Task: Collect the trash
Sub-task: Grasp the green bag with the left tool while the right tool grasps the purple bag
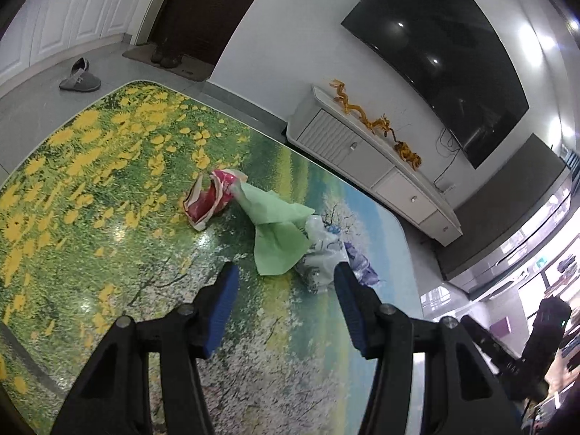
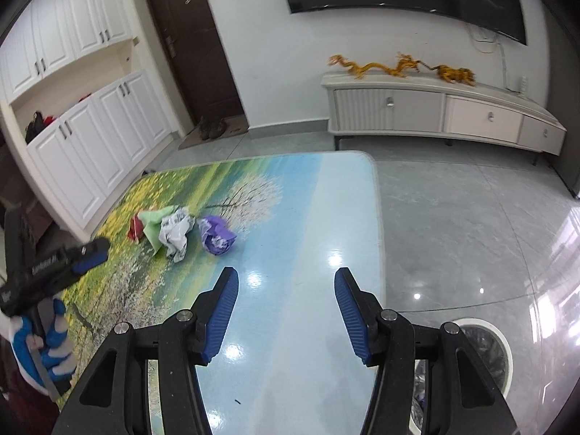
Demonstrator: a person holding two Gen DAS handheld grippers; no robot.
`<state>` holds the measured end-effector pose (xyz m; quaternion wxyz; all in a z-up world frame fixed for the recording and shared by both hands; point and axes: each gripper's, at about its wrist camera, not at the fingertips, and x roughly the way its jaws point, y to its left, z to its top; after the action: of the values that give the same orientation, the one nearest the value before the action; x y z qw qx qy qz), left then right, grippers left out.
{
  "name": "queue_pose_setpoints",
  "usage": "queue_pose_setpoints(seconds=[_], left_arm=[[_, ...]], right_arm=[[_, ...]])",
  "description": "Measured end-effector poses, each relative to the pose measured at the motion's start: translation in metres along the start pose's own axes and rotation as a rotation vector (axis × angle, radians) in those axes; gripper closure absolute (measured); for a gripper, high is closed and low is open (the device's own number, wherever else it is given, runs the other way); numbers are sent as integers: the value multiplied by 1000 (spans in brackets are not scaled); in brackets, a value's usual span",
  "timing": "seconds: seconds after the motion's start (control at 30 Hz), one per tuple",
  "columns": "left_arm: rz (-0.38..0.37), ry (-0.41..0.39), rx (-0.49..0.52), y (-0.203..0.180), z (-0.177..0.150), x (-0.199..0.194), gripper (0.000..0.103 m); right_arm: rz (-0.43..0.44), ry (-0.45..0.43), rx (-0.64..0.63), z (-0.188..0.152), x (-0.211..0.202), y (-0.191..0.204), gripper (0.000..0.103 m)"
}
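The right gripper (image 2: 286, 311) fills the bottom of its frame, jaws apart over the glossy printed surface (image 2: 308, 217), a trash bin (image 2: 485, 348) at lower right. Left of centre, the left gripper (image 1: 286, 308), jaws apart, faces the clustered trash: white wrapper (image 2: 176, 233), green paper (image 1: 275, 232), purple wad (image 2: 217, 237), and the red packet (image 1: 208, 201) farthest.
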<state>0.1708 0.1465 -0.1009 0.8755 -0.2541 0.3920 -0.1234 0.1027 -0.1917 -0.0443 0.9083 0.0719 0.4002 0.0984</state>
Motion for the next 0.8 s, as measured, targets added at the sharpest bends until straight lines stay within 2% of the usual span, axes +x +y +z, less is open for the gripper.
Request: queue_pose_setpoints(seconds=[0.27,0.57,0.8], left_arm=[[-5,-4,-146,6,28,46,38],[17,20,-218,14,37,82,38],[47,14,-222,9,38,99,40]], right_arm=[[98,68,-100,10,57,24,47],[177,100,-199,20,102,41,47],[218,122,-262,26,125,53,47]])
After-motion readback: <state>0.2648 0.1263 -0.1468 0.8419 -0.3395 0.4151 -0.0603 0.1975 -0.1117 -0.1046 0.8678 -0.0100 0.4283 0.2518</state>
